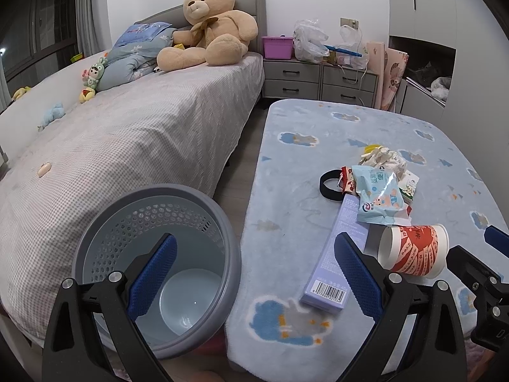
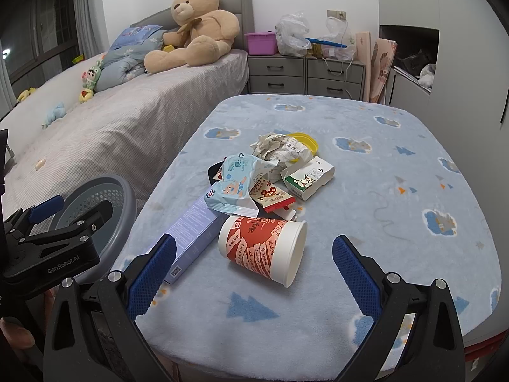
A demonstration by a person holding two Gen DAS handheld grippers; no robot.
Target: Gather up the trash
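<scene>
A heap of trash lies on the table covered by a blue fleece cloth (image 2: 366,191): a tipped red-and-white paper cup (image 2: 262,250) (image 1: 413,251), a long lilac box (image 2: 194,238) (image 1: 338,254), a light-blue snack wrapper (image 2: 237,186) (image 1: 380,195), a small red packet (image 2: 270,195), a white-green carton (image 2: 310,176) and crumpled paper (image 2: 280,148) over a yellow lid. My right gripper (image 2: 254,273) is open, just short of the cup. My left gripper (image 1: 254,273) is open and holds nothing, above the gap between the grey perforated bin (image 1: 159,242) (image 2: 105,219) and the table.
A bed (image 1: 127,133) with a large teddy bear (image 1: 210,25) and small toys runs along the left. Grey nightstands (image 1: 321,78) with plastic bags and a pink box stand at the back. A black band (image 1: 329,186) lies by the trash. White cabinets rise on the right.
</scene>
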